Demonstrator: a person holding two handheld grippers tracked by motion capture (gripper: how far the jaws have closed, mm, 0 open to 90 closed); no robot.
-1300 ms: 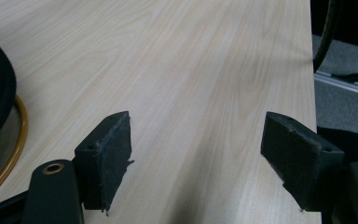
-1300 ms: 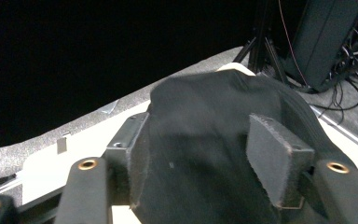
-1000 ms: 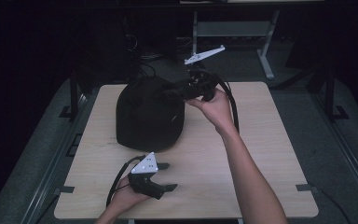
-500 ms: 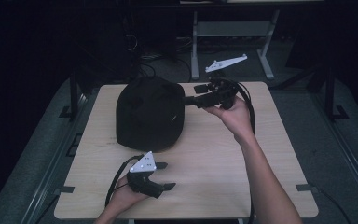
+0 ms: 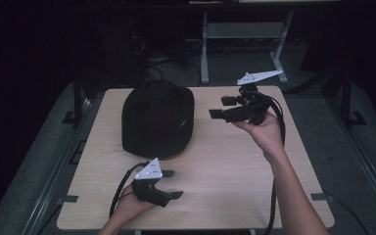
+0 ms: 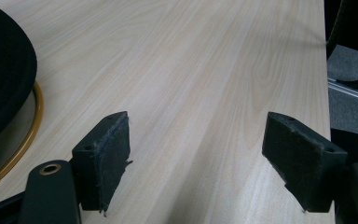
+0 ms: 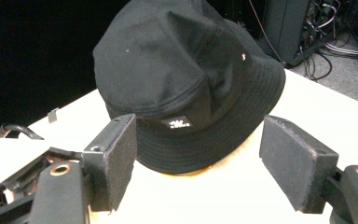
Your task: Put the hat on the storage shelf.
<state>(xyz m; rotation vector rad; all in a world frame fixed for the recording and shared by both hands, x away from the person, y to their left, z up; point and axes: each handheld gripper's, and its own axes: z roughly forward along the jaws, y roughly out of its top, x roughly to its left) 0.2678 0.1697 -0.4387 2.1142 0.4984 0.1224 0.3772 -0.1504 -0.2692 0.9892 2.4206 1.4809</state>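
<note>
Under the black hat [image 5: 157,119] on the surface [image 5: 225,161], a yellow ring [image 6: 21,140] peeks out, mostly hidden. Bare wood lies between the hat and my right tongs [image 5: 222,107], which have drawn back rightward, opening, nothing between them. My left tongs [image 5: 172,184] rest apart near the front edge.

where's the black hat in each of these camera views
High view: hat left of centre on the table.
Left gripper view: its brim at the left edge.
Right gripper view: hat centre, beyond the open jaws.
Shared landmark: the pale wood table.
</note>
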